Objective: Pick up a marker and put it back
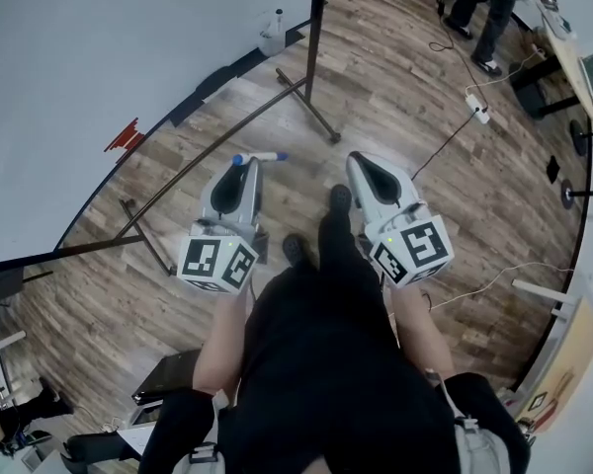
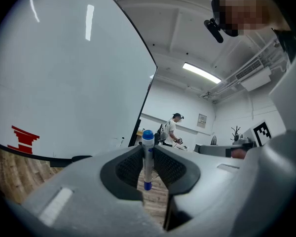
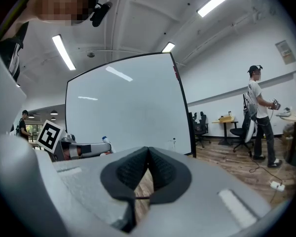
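Marker (image 2: 147, 159) partly hidden within left gripper (image 1: 245, 166)

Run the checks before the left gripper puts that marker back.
1. Marker gripped by left gripper: ok, pads clamp its barrel.
2. Blue cap on: ok.
3. Right gripper out of the way: ok, jaws together, empty.
4. Whiteboard in view: ok, ahead to the left.
5. Place to set it down: cannot tell, no tray visible.
6. Bystander clear: ok, far across the room.
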A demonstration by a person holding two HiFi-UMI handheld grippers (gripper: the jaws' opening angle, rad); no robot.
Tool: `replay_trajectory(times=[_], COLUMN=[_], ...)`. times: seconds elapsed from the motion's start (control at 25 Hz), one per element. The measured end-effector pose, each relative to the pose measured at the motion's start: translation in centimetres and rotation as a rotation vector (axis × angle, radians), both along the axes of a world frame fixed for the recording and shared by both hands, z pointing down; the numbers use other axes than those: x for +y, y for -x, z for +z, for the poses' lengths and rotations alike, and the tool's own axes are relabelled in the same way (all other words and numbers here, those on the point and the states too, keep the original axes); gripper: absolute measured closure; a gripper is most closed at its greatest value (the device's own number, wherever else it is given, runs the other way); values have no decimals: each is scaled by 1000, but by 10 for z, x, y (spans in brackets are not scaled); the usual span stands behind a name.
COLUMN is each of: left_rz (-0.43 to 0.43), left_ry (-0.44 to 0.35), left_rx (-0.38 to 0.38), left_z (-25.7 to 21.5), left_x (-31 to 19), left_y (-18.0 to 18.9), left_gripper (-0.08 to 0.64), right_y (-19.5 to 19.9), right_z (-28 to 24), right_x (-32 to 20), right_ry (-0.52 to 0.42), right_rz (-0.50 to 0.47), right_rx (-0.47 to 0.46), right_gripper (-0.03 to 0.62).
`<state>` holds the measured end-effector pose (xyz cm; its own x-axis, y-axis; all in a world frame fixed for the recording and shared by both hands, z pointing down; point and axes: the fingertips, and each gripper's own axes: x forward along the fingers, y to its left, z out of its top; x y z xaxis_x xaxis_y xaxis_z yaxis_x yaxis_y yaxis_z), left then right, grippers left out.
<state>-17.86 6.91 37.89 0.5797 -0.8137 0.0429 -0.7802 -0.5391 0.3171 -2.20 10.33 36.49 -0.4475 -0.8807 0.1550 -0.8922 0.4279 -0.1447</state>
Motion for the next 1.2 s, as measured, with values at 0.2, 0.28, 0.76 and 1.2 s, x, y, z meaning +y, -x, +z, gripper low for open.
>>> replay_trajectory(times=[0.2,0.28,0.76,1.2], left_rz=[31,30,-28,-122], left_ry=[13,22,32,-6], left_rx=[14,2,-35,-120], left_z=[9,13,8,-3], left_x=[-18,-29,-137,-207], left_y=[-10,-16,-62,-87], left_gripper=[483,483,483,483], right_y=[0,-2,-34,-72], right_z=[7,10,24,23], right_x=[-11,-20,-122,-204], right_ry=[23,31,87,38], right_rz=[-4,-12,-78,-145], right_rx=[-3,-7,-29,109], right_gripper=[592,592,592,592])
